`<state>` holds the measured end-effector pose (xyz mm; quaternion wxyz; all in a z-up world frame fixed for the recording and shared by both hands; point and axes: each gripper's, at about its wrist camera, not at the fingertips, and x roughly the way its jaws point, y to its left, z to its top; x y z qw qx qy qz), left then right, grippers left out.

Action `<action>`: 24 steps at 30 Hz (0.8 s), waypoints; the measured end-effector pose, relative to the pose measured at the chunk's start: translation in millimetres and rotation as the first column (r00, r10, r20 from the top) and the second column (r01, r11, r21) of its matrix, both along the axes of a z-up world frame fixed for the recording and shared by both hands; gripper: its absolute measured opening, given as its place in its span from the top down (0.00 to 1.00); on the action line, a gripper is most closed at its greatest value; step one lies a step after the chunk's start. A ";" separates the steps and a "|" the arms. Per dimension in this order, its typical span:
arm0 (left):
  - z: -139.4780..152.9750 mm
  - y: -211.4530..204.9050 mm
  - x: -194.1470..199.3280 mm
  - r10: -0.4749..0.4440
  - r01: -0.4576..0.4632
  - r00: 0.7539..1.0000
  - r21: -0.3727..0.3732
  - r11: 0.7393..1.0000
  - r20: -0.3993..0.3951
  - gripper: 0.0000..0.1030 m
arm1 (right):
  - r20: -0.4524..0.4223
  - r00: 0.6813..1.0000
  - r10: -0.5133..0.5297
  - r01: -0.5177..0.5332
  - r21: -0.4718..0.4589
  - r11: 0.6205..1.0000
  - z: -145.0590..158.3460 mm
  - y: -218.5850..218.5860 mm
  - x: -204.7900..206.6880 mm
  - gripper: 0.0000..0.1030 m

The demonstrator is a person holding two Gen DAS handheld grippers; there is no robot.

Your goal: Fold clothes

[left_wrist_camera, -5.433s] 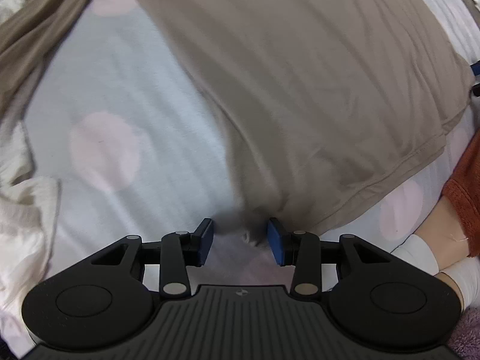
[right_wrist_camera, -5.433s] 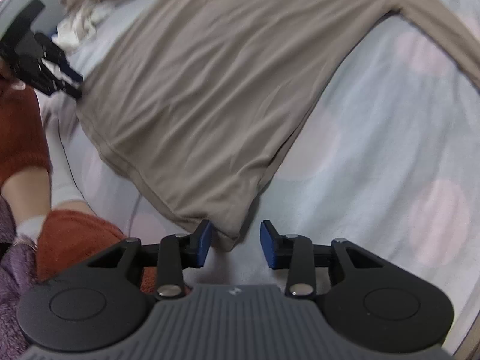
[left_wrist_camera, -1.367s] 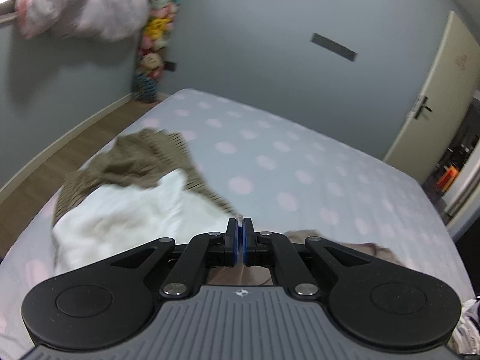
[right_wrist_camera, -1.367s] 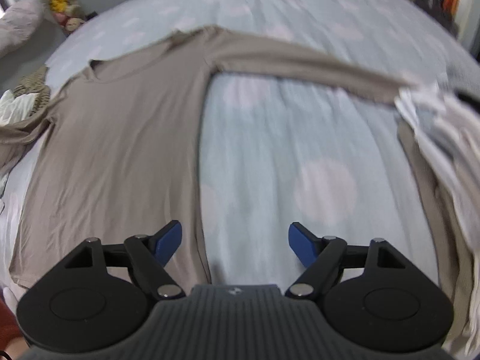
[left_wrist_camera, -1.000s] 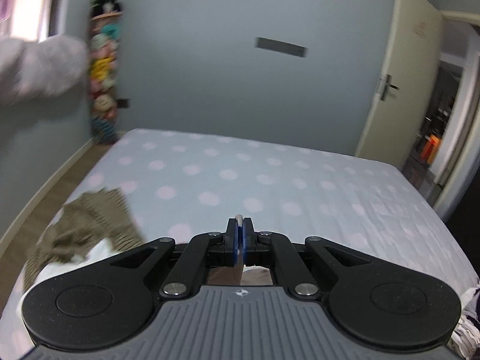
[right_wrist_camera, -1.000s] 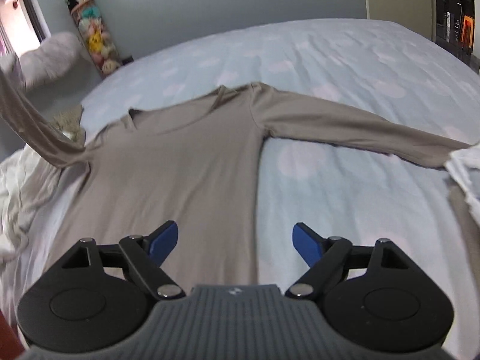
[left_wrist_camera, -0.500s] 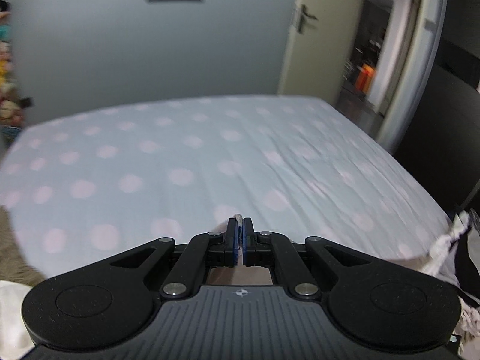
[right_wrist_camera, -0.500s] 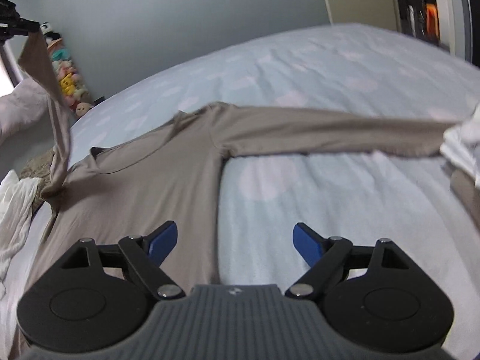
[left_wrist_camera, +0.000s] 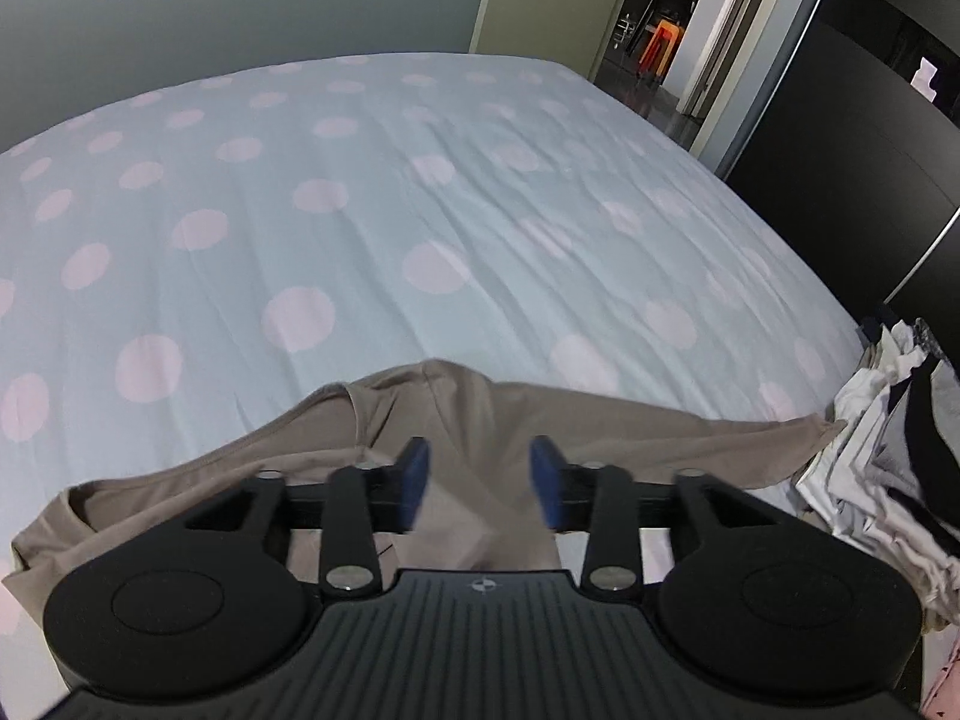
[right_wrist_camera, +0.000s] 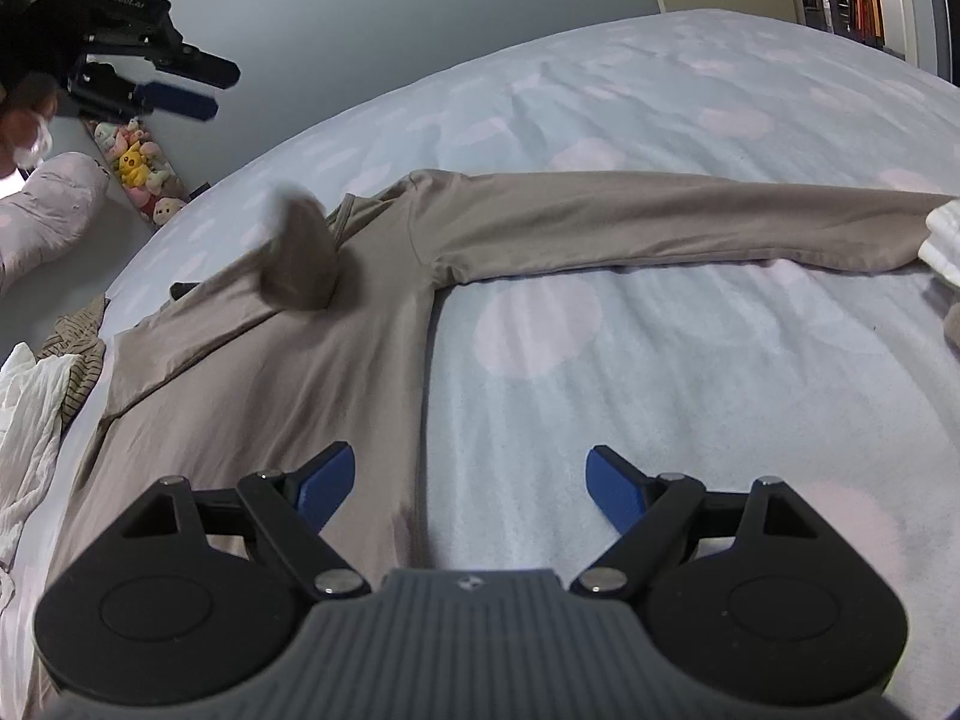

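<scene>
Taupe long-sleeved shirt [right_wrist_camera: 336, 360] lies flat on the bed [left_wrist_camera: 420, 192], which has a pale blue sheet with pink dots. The neckline points toward the far side.

1 sleeve [right_wrist_camera: 660, 216] stretches straight out to the right across the sheet; its cuff end meets a heap of white and grey clothes [left_wrist_camera: 888, 480] at the bed's right edge. The other sleeve [right_wrist_camera: 300, 264] is caught blurred above the shirt's chest, its end loose and not gripped by anything.

Left gripper [left_wrist_camera: 480, 483]: held up over the neckline region, jaws have just been opening, now apart at a middling gap. Nothing is pinched; shirt fabric is visible beyond the gap. In the right wrist view it sits high at upper left with its blue pads parted.

Right gripper [right_wrist_camera: 468, 486]: jaws wide, empty, hovering over the shirt's right side seam and the bare sheet beside it.

A second pile, white and striped [right_wrist_camera: 42, 378], sits at the left edge of the bed.
</scene>
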<state>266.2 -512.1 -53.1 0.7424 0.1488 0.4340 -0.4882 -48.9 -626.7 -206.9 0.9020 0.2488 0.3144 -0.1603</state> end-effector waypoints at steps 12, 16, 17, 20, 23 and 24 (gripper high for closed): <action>-40.4 126.3 -1.3 0.161 -0.185 0.968 0.114 0.976 0.192 0.61 | 0.009 1.000 0.028 -0.027 -0.075 0.997 4.2 12.4 2.3 0.17; -69.2 176.1 -10.1 0.196 -0.263 0.931 0.193 0.945 0.309 0.61 | 0.019 0.998 0.054 -0.051 -0.113 0.992 8.1 22.5 3.3 0.17; -76.3 187.3 -11.6 0.208 -0.284 0.921 0.205 0.937 0.329 0.61 | 0.016 0.998 0.060 -0.057 -0.123 0.991 8.7 25.2 3.8 0.17; -93.5 208.6 -15.3 0.223 -0.323 0.896 0.220 0.920 0.385 0.61 | 0.008 0.997 0.078 -0.076 -0.151 0.986 12.0 32.8 4.2 0.17; -107.7 222.6 -15.2 0.218 -0.317 0.889 0.198 0.928 0.401 0.61 | -0.003 0.996 0.095 -0.094 -0.179 0.979 15.8 39.7 4.7 0.17; -111.9 226.0 -14.3 0.219 -0.313 0.887 0.181 0.932 0.408 0.61 | -0.007 0.995 0.103 -0.102 -0.185 0.977 17.1 41.6 5.4 0.17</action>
